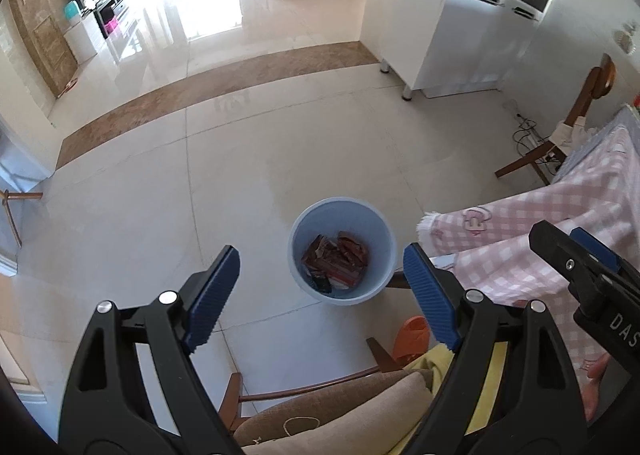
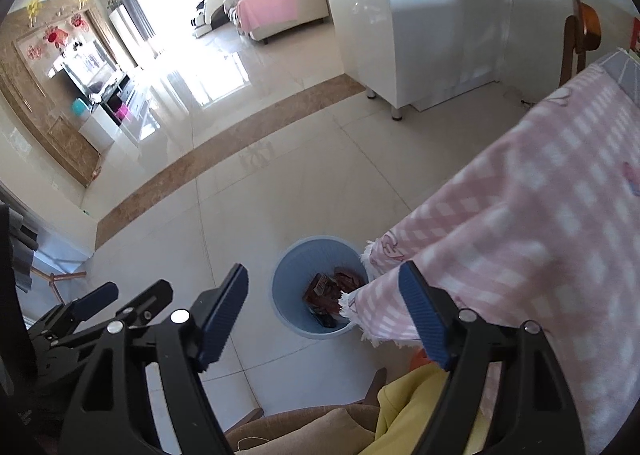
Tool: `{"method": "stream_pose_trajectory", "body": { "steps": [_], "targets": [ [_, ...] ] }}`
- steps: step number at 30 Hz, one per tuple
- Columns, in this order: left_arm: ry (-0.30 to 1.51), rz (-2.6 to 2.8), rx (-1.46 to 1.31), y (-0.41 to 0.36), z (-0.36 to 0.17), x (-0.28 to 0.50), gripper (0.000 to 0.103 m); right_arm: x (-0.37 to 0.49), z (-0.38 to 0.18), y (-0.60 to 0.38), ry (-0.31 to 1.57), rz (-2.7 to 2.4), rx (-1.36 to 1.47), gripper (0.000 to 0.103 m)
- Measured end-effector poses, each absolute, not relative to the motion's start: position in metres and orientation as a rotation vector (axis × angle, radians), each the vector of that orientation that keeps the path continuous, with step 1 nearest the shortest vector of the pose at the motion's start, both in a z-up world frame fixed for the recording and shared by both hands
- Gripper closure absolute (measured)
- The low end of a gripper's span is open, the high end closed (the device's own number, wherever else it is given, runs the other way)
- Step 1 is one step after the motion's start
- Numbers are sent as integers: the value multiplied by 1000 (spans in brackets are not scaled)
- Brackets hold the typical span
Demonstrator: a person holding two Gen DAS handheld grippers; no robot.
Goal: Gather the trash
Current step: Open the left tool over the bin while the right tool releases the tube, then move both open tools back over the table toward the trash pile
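The light-blue bin (image 1: pixel 342 251) is taken as the landmark: it stands on the pale tiled floor (image 1: pixel 248 159), just beside the hanging corner of the pink checked tablecloth (image 1: pixel 540 239), and red-brown wrappers (image 1: pixel 336 261) are seen lying at its bottom. The left gripper (image 1: pixel 322 293) is held above and slightly short of the bin, its jaws spread wide with nothing between them. The right gripper (image 2: pixel 324 311) is likewise held over the bin's near rim with jaws wide apart and empty (the cloth's fringe is merely seen behind its right finger, not clamped). From either set of jaws the bin lies ahead and below, almost centred between the fingers; neither hand can be judged clearly nearer. No loose trash is seen on the floor around the bin, so further pieces would have to be sought elsewhere, probably on the table.
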State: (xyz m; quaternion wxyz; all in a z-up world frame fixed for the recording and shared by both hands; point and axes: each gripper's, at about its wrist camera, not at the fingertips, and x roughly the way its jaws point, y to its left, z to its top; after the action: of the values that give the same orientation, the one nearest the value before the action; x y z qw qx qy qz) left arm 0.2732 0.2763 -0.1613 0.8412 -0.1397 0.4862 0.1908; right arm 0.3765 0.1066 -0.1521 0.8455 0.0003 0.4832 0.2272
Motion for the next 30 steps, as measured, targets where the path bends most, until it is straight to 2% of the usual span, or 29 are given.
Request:
{"method": "stream_pose_trajectory", "body": {
  "steps": [16,30],
  "targets": [
    [903,202,-183,173,-106,291,20,351,-93,-1,860,345,113,21],
    [862,-62,-65,32,-73,312,20,337,-77,-157,791,95,247,19]
  ]
}}
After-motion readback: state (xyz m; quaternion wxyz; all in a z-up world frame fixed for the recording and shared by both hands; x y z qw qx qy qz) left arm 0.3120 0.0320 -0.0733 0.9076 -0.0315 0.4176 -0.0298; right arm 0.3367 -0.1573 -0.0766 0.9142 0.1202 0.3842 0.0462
